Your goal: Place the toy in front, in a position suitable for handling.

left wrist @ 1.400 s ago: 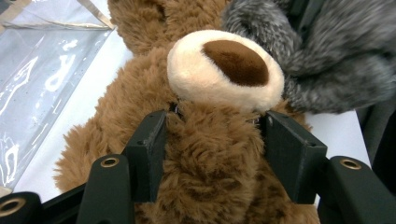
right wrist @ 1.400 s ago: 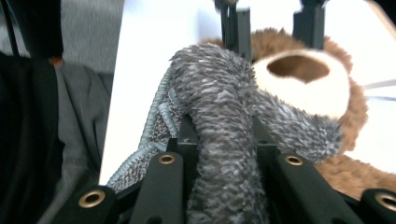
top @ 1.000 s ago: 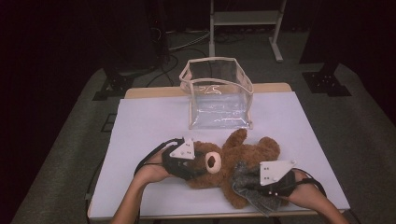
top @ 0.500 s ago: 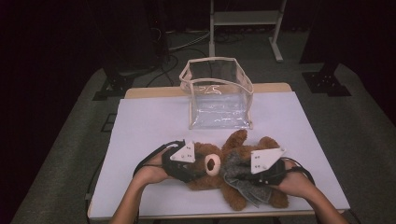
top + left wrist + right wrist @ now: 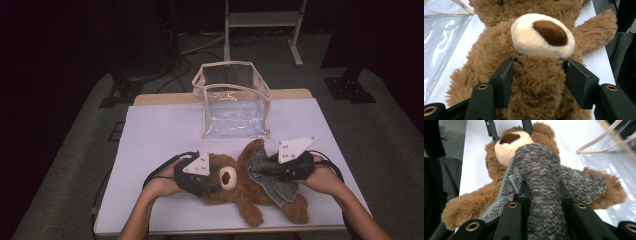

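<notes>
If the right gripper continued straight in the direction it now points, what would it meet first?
Probably the teddy bear's muzzle. The right gripper, shut on the grey sweater, points along the bear's body towards its head, with the left gripper clamped on the head just behind. Depth is hard to judge.

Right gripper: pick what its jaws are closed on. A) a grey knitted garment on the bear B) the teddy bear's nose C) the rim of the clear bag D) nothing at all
A: in the right gripper view the right gripper has its two black jaws pressed on a bunched fold of the grey knitted garment over the teddy bear; the clear bag stands apart behind.
</notes>
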`<action>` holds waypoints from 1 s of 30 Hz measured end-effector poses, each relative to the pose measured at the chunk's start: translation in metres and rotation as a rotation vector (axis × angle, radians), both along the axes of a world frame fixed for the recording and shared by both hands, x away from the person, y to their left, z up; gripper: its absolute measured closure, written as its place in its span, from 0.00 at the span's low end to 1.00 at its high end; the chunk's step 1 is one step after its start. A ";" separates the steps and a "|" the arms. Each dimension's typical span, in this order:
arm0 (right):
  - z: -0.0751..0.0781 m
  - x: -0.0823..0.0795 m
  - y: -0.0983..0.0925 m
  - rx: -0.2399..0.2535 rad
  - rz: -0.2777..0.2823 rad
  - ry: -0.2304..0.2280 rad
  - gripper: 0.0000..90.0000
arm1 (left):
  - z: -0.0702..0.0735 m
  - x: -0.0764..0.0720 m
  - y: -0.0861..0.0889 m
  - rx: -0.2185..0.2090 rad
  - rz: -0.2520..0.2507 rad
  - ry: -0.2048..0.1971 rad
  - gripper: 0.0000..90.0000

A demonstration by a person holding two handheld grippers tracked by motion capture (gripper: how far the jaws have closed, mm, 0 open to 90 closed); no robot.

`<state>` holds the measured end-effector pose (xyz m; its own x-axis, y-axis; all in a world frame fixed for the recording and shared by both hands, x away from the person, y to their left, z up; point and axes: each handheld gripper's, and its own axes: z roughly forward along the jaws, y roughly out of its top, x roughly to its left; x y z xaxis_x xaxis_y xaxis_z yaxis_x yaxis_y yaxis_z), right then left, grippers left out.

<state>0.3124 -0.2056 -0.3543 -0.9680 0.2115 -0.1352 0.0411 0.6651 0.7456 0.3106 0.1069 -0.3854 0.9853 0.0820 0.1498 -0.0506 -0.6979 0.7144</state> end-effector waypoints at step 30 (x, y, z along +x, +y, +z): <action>-0.002 -0.012 0.009 -0.053 0.053 -0.019 0.80 | 0.012 -0.012 -0.015 0.008 -0.102 0.002 0.45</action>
<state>0.3000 -0.1962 -0.3561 -0.9748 0.1522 -0.1632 -0.0088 0.7046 0.7095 0.2984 0.0914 -0.3738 0.9888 -0.0197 0.1477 -0.1198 -0.6947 0.7092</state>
